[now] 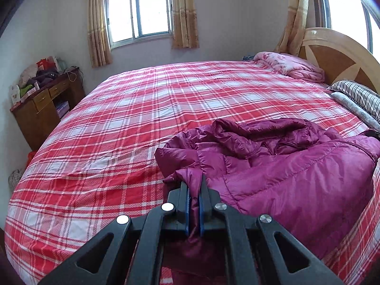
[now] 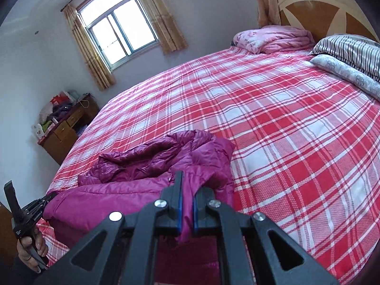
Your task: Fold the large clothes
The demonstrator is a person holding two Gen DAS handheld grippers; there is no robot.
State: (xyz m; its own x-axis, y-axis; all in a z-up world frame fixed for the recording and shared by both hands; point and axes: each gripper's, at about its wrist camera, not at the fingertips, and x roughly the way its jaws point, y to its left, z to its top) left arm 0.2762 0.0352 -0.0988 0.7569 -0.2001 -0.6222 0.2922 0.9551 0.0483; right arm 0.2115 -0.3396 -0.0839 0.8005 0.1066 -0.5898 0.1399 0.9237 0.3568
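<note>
Left wrist view shows the left gripper (image 1: 194,187) with its jaws pinching a fold of the purple puffer jacket (image 1: 285,178), fabric trailing down between the blue pads. Right wrist view shows the same on the other side: the right gripper (image 2: 187,185) has its jaws pressed onto a pinch of the jacket's edge. The jacket lies bunched at the near edge of the bed (image 1: 118,118), its far part crumpled — a sleeve or hood, I cannot tell which. The step in hand looks like spreading the garment flat. To do it well, keep both pinches firm, lift evenly, draw the two held points apart until the slippery quilted shell goes taut, then lay it toward the bed's middle. Beyond, a pink quilt (image 1: 289,66) and striped pillow (image 2: 351,49) sit by the headboard.
</note>
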